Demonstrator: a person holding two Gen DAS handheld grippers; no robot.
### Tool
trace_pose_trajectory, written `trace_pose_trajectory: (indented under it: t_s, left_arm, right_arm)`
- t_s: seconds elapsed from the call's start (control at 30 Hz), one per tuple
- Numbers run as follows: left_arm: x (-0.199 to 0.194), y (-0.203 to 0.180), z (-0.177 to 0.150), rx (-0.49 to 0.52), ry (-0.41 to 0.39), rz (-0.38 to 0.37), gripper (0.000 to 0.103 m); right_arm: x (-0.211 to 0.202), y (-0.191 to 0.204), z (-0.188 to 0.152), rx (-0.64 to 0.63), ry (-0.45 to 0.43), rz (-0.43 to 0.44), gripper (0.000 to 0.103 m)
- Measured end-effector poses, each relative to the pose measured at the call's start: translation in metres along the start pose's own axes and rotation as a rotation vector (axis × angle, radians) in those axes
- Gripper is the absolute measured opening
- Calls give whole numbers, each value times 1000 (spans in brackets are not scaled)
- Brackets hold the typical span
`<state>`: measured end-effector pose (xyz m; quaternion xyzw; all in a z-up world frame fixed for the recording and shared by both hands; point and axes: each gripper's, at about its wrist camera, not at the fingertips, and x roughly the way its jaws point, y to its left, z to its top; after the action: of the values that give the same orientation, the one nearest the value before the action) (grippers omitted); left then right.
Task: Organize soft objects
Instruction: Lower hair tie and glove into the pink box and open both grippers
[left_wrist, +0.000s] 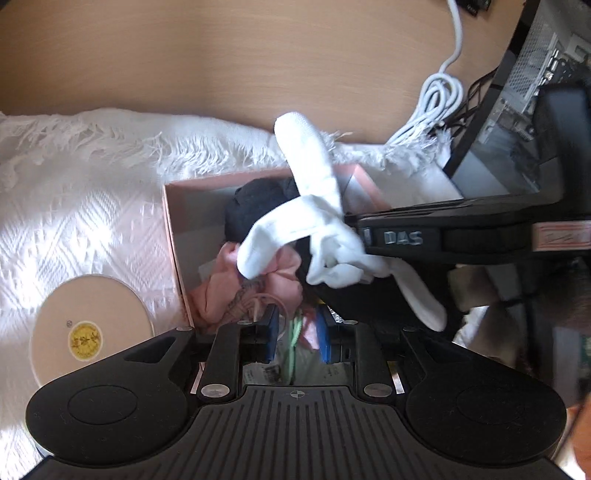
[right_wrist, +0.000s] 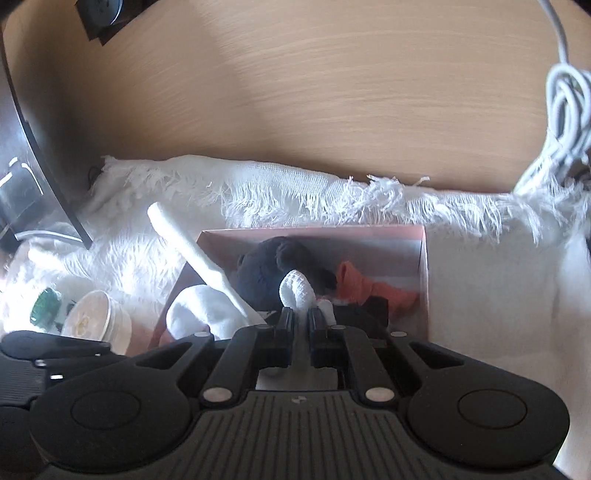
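The pale wood-grain counter (right_wrist: 332, 92) looks smooth and matt. Over it lies a white woven cloth with a raised pattern and frayed fringe (left_wrist: 92, 206). The pink cardboard box (left_wrist: 173, 240) has a flat, matt finish. White knitted socks (left_wrist: 314, 229) look soft and ribbed; a dark knitted bundle (right_wrist: 266, 273) looks fuzzy. The black plastic tongs (right_wrist: 298, 317) are matt, with shiny metal rivets.

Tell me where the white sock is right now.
The white sock hangs from the right gripper, over the pink box. In the left wrist view it drapes across the dark bundle and pink cloth inside.
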<state>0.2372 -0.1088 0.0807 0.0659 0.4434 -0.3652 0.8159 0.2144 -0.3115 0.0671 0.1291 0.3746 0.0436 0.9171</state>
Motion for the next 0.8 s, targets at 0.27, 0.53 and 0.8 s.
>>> trace_pose_trajectory:
  t_s: [0.27,0.53,0.8]
  left_arm:
    - [-51,4,20,-33,-221,-93,24]
    - [8,-2,42,-57,-89,-80,24]
    - [42,4,34,-52,1,-9,25]
  right_arm:
    - [5,-7,3,33,-29,-34,9]
    - [-11,9,-12,-63,-52,-54,10]
    - [-56,20,-36,-123,-124,-121,40]
